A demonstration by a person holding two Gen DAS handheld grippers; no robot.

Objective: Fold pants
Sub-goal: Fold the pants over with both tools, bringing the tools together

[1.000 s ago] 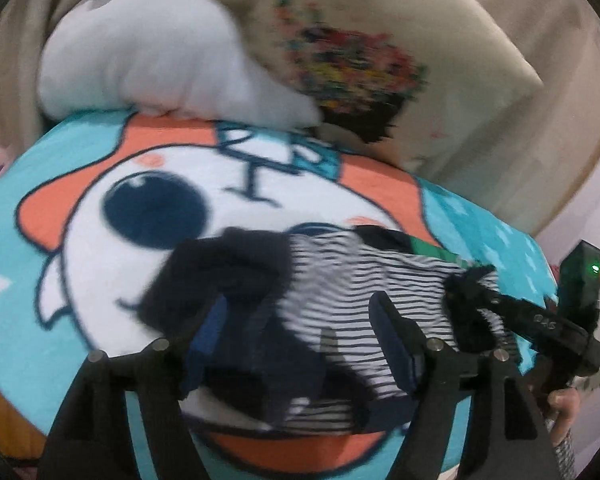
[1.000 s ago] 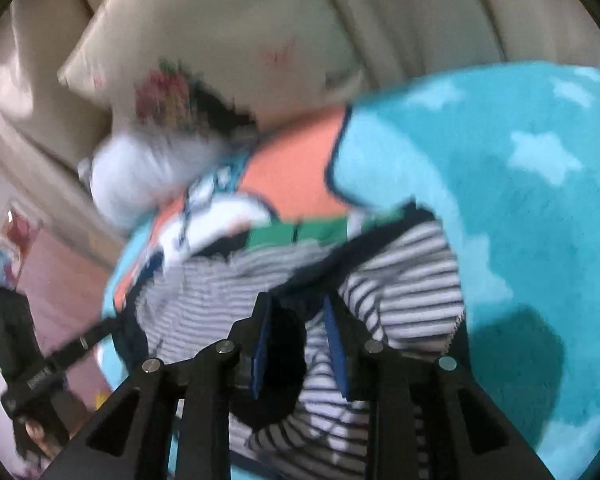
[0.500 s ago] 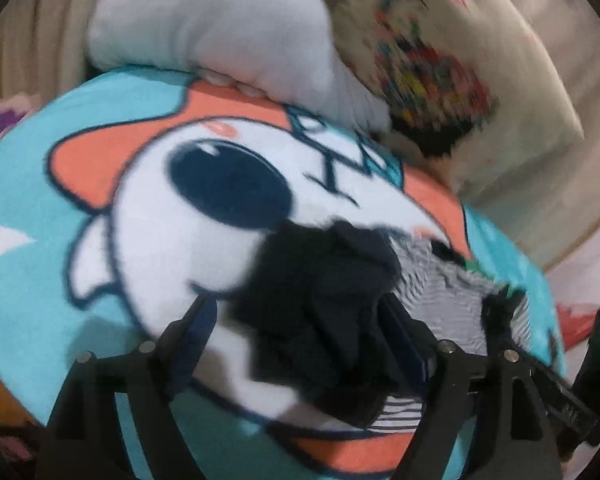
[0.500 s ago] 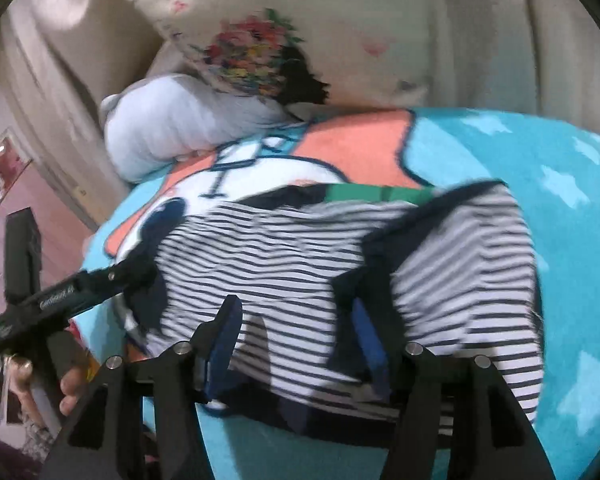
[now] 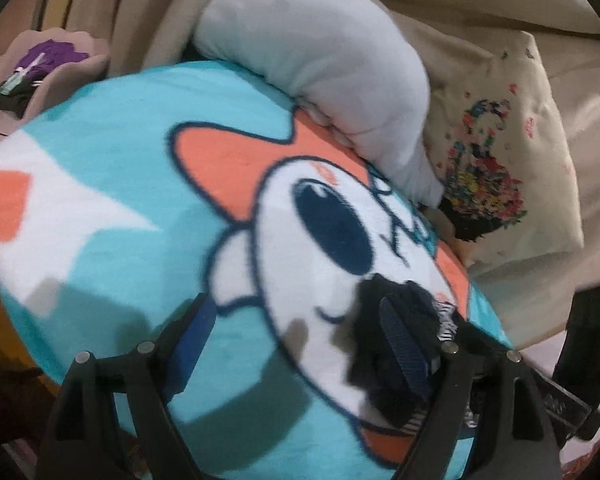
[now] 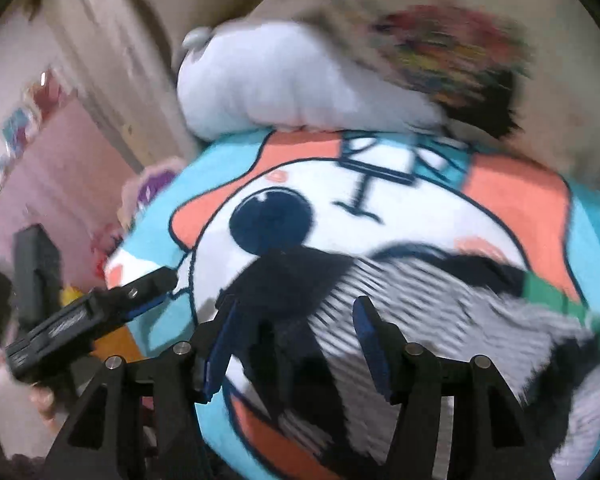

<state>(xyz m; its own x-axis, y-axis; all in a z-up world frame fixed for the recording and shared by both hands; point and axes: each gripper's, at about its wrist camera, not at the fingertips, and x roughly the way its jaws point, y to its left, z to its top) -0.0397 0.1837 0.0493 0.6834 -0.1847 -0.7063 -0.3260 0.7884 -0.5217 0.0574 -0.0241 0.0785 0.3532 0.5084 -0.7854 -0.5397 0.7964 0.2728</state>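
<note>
The pants (image 6: 400, 312) are black-and-white striped with dark navy parts and a green band, lying bunched on a cartoon-print blanket (image 6: 380, 220). My right gripper (image 6: 296, 320) is open, its jaws wide over the dark left end of the pants. My left gripper (image 5: 296, 328) is open and empty over the blanket (image 5: 140, 184); the dark end of the pants (image 5: 396, 340) lies by its right finger (image 5: 404, 344). The left gripper also shows in the right wrist view (image 6: 156, 284), just left of the pants.
A white plush pillow (image 5: 320, 52) and a cream printed pillow (image 5: 496, 152) lie at the blanket's far side. A pink scalloped basket (image 5: 48, 64) with dark items stands far left. A pink wall (image 6: 40, 184) is beyond the blanket's left edge.
My left gripper has swung left off the pants, so they now sit at its right finger. My right gripper let go, opened wide and moved left to the dark end.
</note>
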